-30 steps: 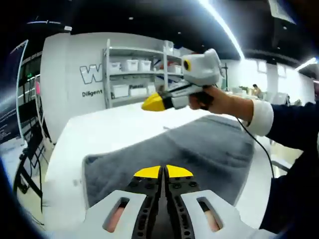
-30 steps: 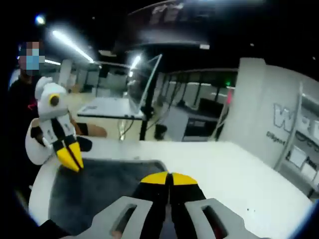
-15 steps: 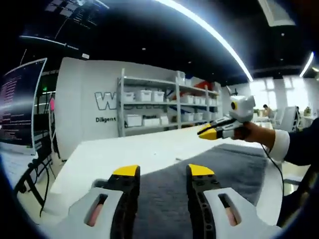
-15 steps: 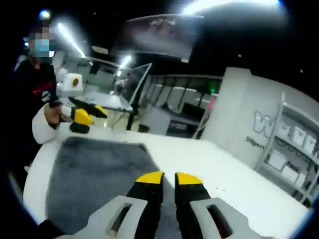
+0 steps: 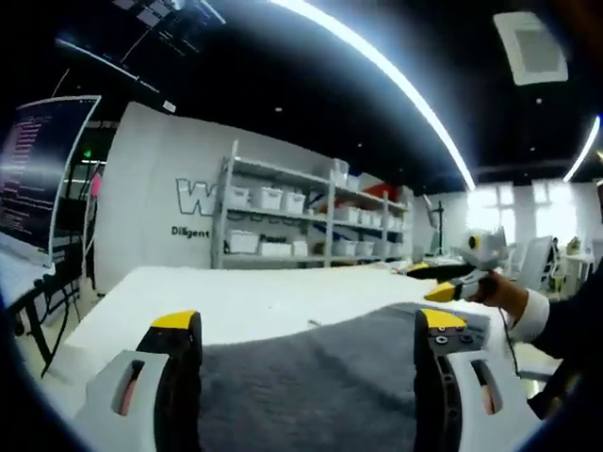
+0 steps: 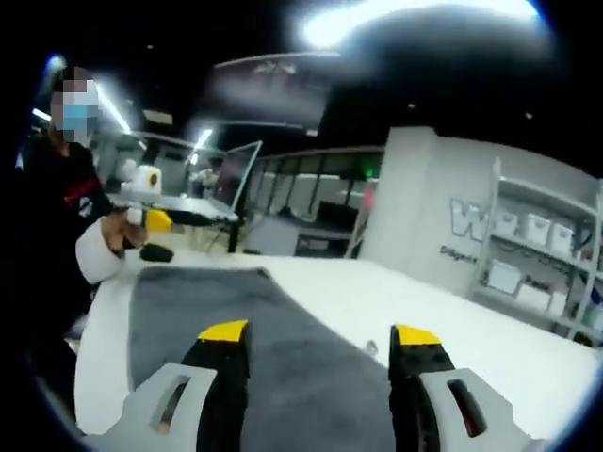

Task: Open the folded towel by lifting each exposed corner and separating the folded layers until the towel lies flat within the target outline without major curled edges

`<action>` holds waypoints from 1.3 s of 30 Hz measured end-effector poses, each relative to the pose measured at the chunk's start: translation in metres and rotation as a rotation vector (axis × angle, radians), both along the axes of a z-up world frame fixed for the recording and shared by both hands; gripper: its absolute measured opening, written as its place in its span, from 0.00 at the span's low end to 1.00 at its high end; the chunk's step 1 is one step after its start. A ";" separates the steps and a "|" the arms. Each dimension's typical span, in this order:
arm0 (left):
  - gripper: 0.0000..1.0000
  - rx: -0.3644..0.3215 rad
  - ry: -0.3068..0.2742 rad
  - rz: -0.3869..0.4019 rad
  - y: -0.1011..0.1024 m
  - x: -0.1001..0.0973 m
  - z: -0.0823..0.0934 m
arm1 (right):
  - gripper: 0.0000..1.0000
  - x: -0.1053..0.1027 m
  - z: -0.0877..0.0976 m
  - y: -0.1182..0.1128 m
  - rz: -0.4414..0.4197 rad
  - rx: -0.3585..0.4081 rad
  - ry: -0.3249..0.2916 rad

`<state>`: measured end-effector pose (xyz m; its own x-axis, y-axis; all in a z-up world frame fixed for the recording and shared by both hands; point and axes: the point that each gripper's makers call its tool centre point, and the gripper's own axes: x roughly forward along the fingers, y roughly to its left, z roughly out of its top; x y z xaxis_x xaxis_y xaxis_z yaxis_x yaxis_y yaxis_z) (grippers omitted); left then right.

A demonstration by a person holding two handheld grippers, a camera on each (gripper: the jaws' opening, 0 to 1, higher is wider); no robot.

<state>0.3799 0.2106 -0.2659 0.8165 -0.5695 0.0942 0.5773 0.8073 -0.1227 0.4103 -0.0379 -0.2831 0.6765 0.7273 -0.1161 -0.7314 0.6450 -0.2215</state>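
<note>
In the left gripper view we see the left gripper (image 5: 311, 325) nearest us, its two yellow-tipped black jaws spread wide apart with nothing between them, held just above the dark grey fuzzy towel (image 5: 320, 377). The towel is our landmark: it lies spread on the white tabletop (image 5: 236, 301), and its near part runs between and under the parted jaws. At the towel's far right end the right gripper (image 5: 441, 292), white-bodied with yellow tips, is held in a person's hand (image 5: 497, 294) that comes out of a white cuff and dark sleeve (image 5: 565, 325); from this side we cannot tell how far its jaws stand apart. Beyond the towel and past the table's far edge stands a grey metal shelving rack (image 5: 301, 221) carrying white bins, set against a white wall with dark lettering (image 5: 193, 212). To the left of the towel, well off the table, a dark monitor screen (image 5: 38, 165) shows lines of text. In the right gripper view the right gripper (image 6: 318, 337) likewise has its yellow-tipped jaws wide open and empty, poised over the towel (image 6: 236, 311), which stretches away from us as a long grey strip on the tabletop (image 6: 415, 311). At the towel's far end the left gripper (image 6: 155, 221) sits in the person's other hand (image 6: 118, 231), close above the towel's far edge; we cannot say whether it touches the cloth.
</note>
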 end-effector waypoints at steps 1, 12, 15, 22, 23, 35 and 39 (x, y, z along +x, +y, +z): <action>0.96 -0.030 -0.004 -0.013 -0.003 -0.001 0.002 | 0.71 -0.004 0.000 -0.004 0.002 0.010 0.008; 1.00 0.035 0.016 -0.019 -0.018 -0.018 -0.007 | 0.98 -0.042 0.003 -0.062 -0.102 0.092 0.017; 1.00 0.048 0.022 -0.021 -0.021 -0.021 -0.010 | 0.99 -0.047 0.002 -0.079 -0.144 0.107 0.016; 1.00 0.134 0.066 -0.001 -0.017 -0.021 -0.026 | 0.99 -0.063 -0.003 -0.090 -0.173 0.113 0.006; 1.00 0.138 0.069 0.002 -0.016 -0.021 -0.027 | 0.99 -0.065 -0.004 -0.091 -0.176 0.114 0.007; 1.00 0.042 -0.023 0.066 -0.001 -0.026 0.003 | 0.99 -0.073 -0.010 -0.105 -0.183 0.092 -0.018; 1.00 0.089 -0.016 0.059 -0.002 -0.027 0.000 | 0.99 -0.076 -0.006 -0.112 -0.185 0.143 0.000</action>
<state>0.3531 0.2084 -0.2655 0.8475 -0.5276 0.0591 0.5301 0.8470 -0.0404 0.3341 -0.1504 -0.2894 0.7998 0.6000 -0.0204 -0.5978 0.7929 -0.1183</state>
